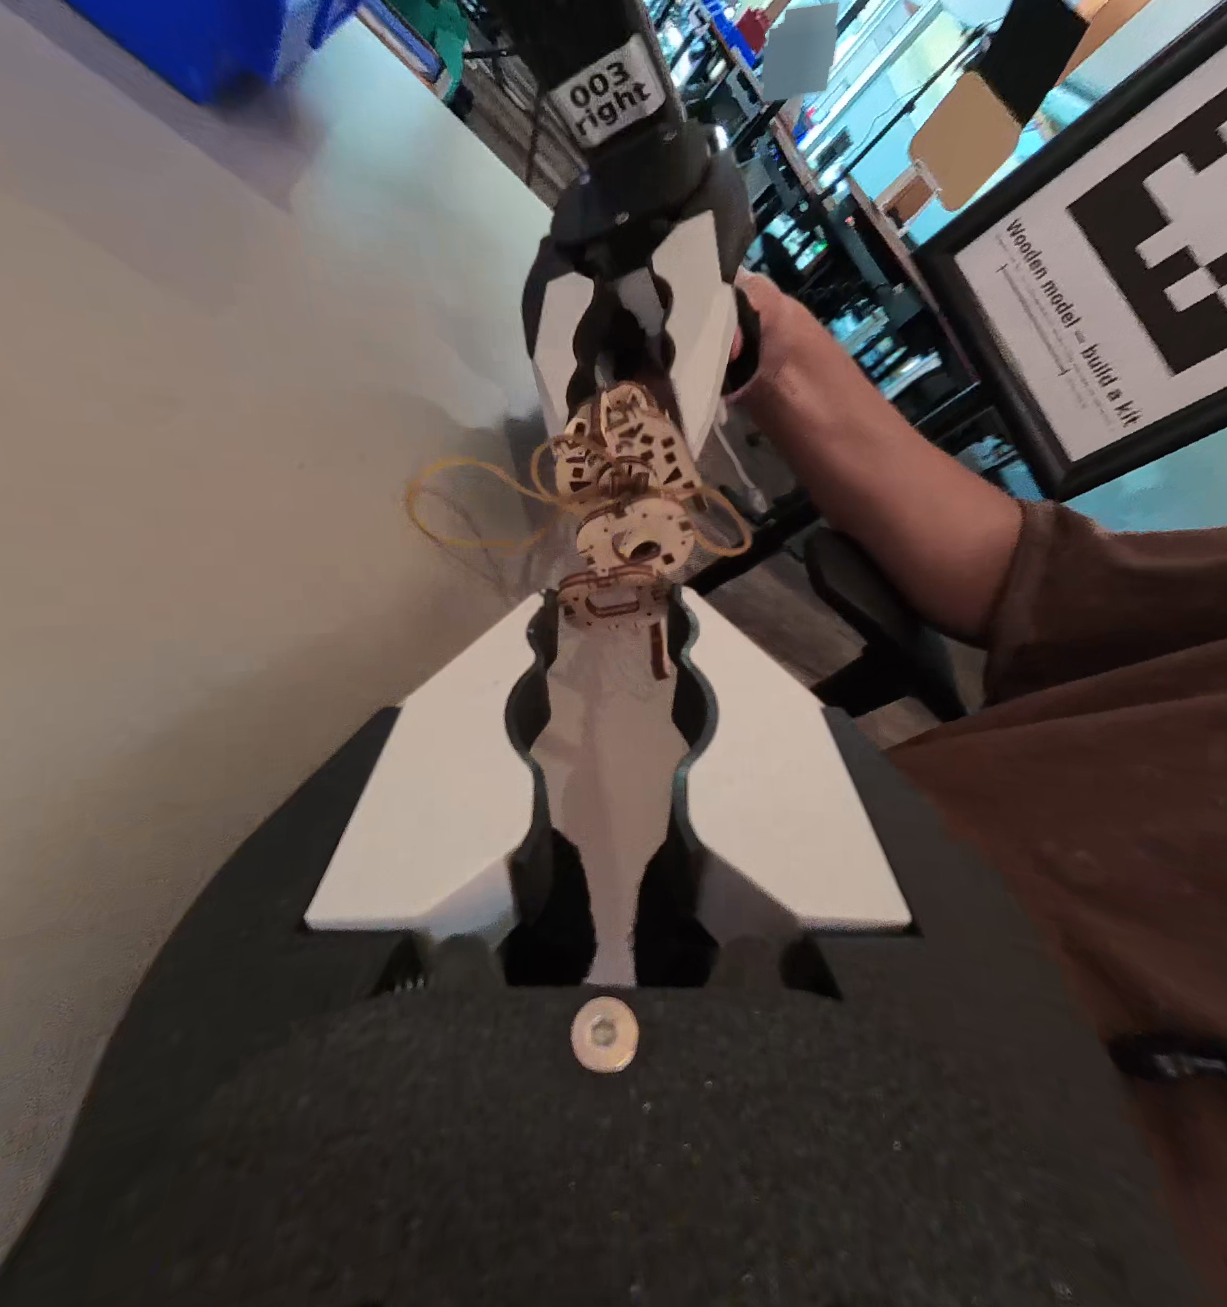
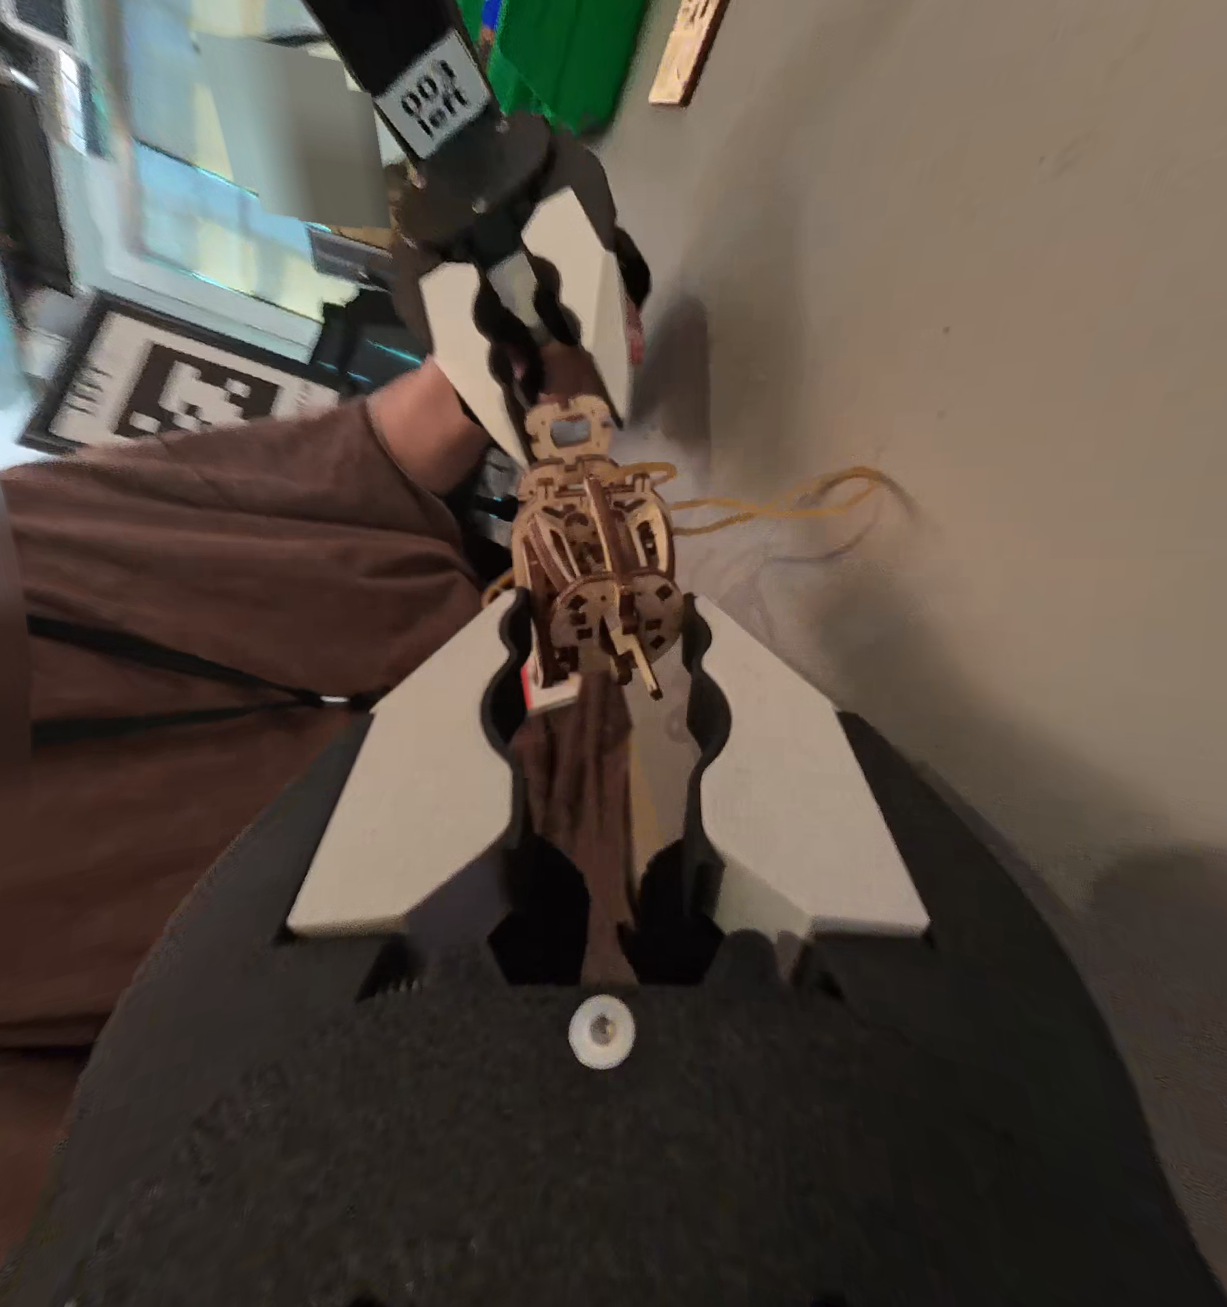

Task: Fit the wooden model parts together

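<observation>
A small light-wood model (image 2: 596, 559) with gear-like discs is held in the air between both grippers, above the beige table (image 1: 172, 424). My right gripper (image 2: 605, 612) is shut on its disc end. My left gripper (image 1: 611, 601) is shut on the flat cut-out plate (image 1: 607, 607) at the opposite end. In the left wrist view the right gripper (image 1: 625, 417) faces mine across the model (image 1: 632, 488). In the right wrist view the left gripper (image 2: 572, 417) grips the plate (image 2: 572, 433). Yellow rubber bands (image 1: 455, 509) hang from the model and trail towards the table, also in the right wrist view (image 2: 809, 506).
A framed black-and-white marker sign (image 1: 1127, 247) stands at the table's edge, also in the right wrist view (image 2: 172, 396). A person's forearm and brown sleeve (image 1: 1092, 636) lie close beside the grippers. A blue bin (image 1: 193, 42), a green object (image 2: 561, 56) and a wooden sheet (image 2: 688, 49) sit farther off. The gap from one gripper's tips to the other's is roughly 7 centimeters.
</observation>
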Demonstrator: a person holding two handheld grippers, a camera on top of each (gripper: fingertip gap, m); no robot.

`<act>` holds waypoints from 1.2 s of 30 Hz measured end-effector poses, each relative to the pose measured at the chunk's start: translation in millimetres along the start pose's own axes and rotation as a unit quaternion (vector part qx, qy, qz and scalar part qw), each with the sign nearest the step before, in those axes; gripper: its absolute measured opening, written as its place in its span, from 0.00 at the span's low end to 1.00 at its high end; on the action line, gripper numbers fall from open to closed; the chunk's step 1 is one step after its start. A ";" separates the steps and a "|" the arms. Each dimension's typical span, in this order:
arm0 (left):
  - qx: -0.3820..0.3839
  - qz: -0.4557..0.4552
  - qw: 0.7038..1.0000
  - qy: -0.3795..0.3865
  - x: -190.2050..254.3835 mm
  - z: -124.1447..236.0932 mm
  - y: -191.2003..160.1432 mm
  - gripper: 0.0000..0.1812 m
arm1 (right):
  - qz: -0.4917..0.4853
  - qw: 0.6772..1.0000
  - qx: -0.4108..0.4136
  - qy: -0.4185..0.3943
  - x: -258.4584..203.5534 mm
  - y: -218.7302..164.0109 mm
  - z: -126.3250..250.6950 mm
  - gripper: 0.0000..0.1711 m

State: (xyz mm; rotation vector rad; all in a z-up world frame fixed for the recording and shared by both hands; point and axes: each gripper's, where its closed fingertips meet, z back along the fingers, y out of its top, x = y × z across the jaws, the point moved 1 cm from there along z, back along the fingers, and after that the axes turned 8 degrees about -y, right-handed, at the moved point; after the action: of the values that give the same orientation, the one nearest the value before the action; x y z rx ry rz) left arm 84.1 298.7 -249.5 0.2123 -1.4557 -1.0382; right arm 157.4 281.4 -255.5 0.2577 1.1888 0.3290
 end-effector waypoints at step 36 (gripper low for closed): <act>0.008 0.140 0.989 -0.039 -10.5 -4.2 -11.9 0.16 | -0.060 0.998 0.032 0.015 14.3 7.9 -11.5 0.24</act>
State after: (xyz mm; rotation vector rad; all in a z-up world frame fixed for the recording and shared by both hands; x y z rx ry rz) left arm 84.6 297.1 -265.8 -0.0216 -1.5149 -0.8130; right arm 150.6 294.5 -269.0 0.2358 1.2400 0.1913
